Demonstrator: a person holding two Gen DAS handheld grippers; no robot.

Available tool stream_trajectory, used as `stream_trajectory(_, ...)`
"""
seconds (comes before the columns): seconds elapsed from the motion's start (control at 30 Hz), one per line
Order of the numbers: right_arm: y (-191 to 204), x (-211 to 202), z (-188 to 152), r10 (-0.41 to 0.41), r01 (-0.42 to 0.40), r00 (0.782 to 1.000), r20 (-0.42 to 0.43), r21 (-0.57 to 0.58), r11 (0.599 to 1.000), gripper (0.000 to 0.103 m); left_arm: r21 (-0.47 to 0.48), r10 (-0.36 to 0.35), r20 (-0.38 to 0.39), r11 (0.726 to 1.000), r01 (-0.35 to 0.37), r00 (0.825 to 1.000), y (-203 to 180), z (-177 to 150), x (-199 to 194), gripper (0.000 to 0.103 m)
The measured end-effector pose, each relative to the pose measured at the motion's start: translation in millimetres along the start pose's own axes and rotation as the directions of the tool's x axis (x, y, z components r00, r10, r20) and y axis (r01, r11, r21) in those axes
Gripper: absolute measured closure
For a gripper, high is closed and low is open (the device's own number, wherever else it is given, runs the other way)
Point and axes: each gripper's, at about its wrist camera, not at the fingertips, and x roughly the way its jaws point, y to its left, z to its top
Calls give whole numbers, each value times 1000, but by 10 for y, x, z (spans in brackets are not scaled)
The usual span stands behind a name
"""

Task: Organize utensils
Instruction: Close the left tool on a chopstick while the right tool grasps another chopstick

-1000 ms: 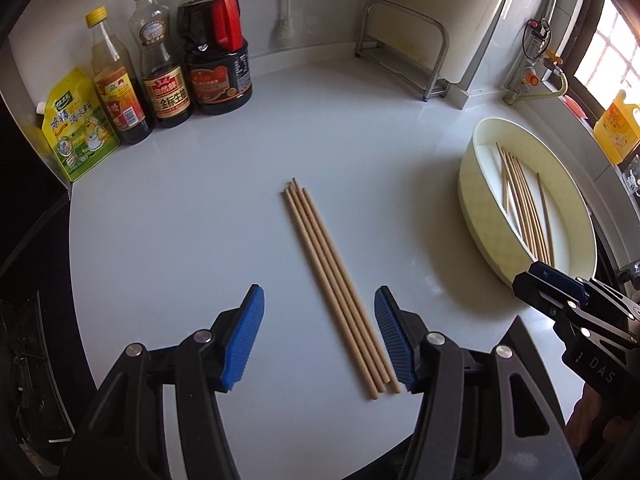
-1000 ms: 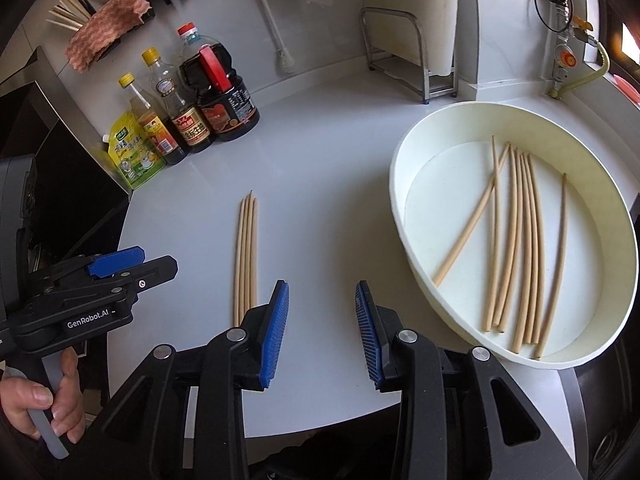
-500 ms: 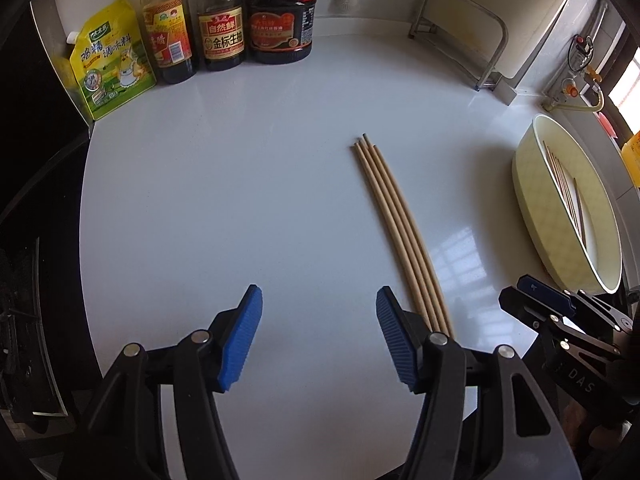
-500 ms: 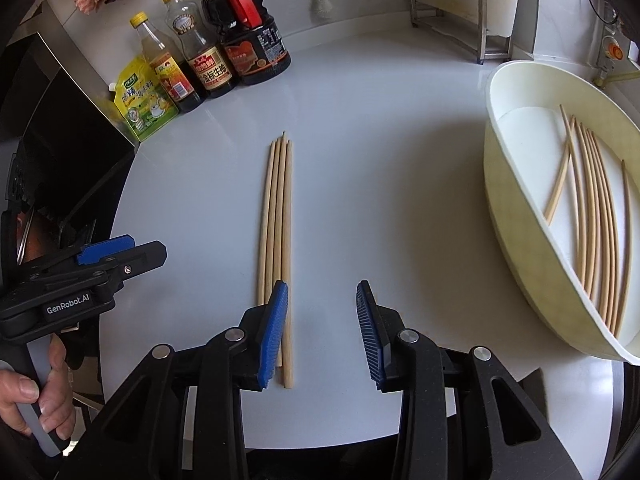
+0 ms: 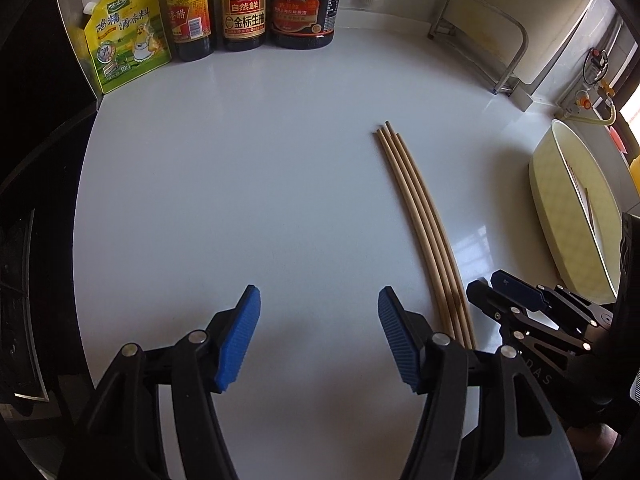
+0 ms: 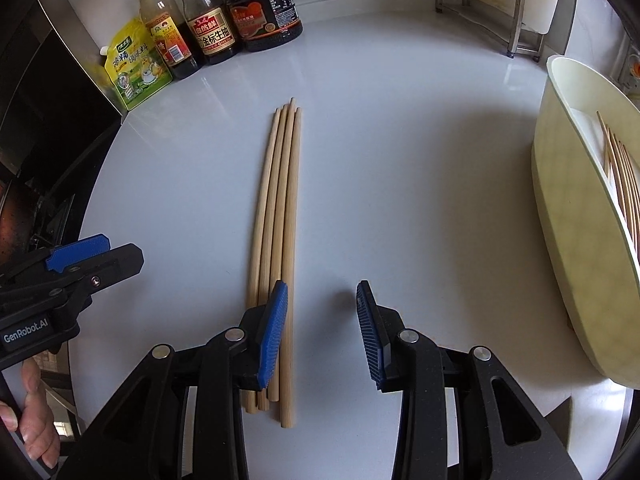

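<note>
Right wrist view: four chopsticks (image 6: 280, 216) lie side by side mid-counter (image 6: 420, 160); right gripper (image 6: 322, 332) released, empty, above their near ends. Left gripper (image 5: 318, 338) released, empty, beside them. Bowl (image 6: 568, 240) with more chopsticks at right edge.

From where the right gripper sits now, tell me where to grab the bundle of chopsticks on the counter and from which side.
Take the chopsticks near their thick near ends, coming straight down from above with the pads across the bundle. They lie flat and parallel on the counter, so only a crosswise pinch gathers all four. The right gripper is open and likely needs shifting left: its left finger overlaps them.
</note>
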Motion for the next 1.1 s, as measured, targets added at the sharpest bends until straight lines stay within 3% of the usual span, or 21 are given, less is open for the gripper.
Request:
stream_trajectory(0.47, 188, 74, -43, -62, 64, 998, 22, -107, 992, 69, -12, -5, 5, 1000, 5, 1000, 2, 27, 41, 43)
stream_trajectory(0.7, 215, 99, -45, -73, 77, 997, 33, -146, 986, 97, 10, -20, 8, 1000, 20, 1000, -137, 86, 99, 42)
stream_trajectory(1.1, -126, 4, -104, -84, 86, 996, 35, -71, 994, 97, 59, -28, -2, 998, 28, 1000, -478, 145, 290, 41)
